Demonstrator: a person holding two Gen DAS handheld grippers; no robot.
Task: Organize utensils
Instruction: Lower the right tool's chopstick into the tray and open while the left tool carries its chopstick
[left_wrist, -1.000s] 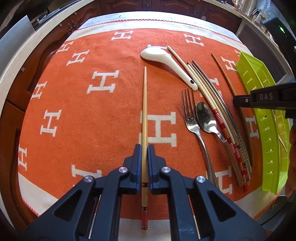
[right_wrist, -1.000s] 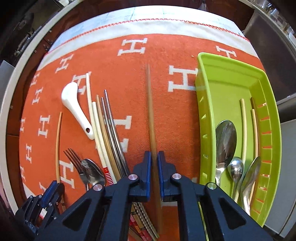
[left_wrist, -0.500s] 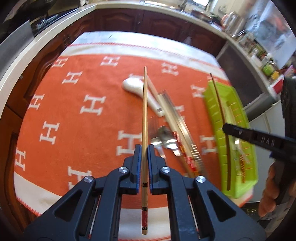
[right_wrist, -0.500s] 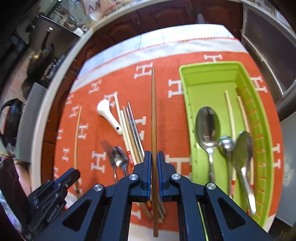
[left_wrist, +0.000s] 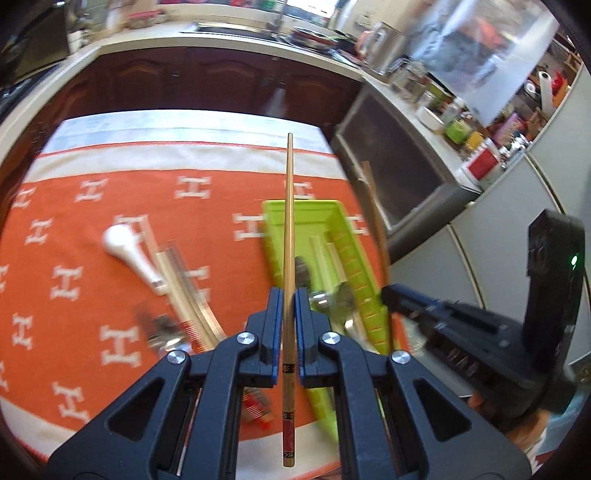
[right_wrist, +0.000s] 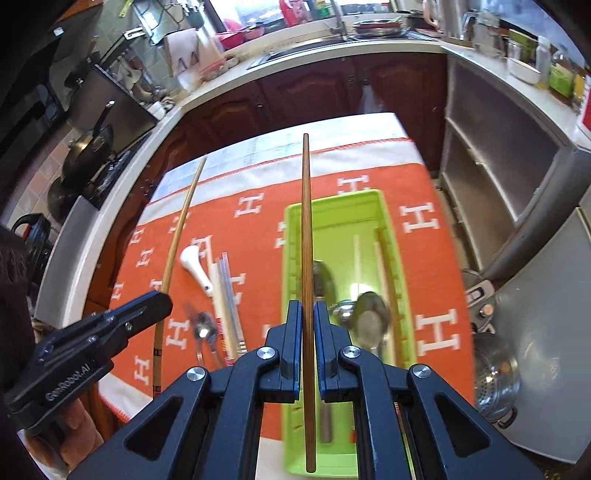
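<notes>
Spoons (right_wrist: 369, 321), chopsticks (right_wrist: 356, 258) — green tray (right_wrist: 332, 201)

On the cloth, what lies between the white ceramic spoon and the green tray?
In the right wrist view, a bundle of chopsticks lies between white spoon and green tray.

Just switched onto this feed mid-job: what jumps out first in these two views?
Each hand-held gripper is shut on a single chopstick: the left hand-held gripper holds a pale bamboo chopstick with a red decorated end, the right hand-held gripper a darker brown wooden chopstick. Below them lies the orange cloth with white H letters, carrying the lime-green plastic tray with spoons inside.
</notes>
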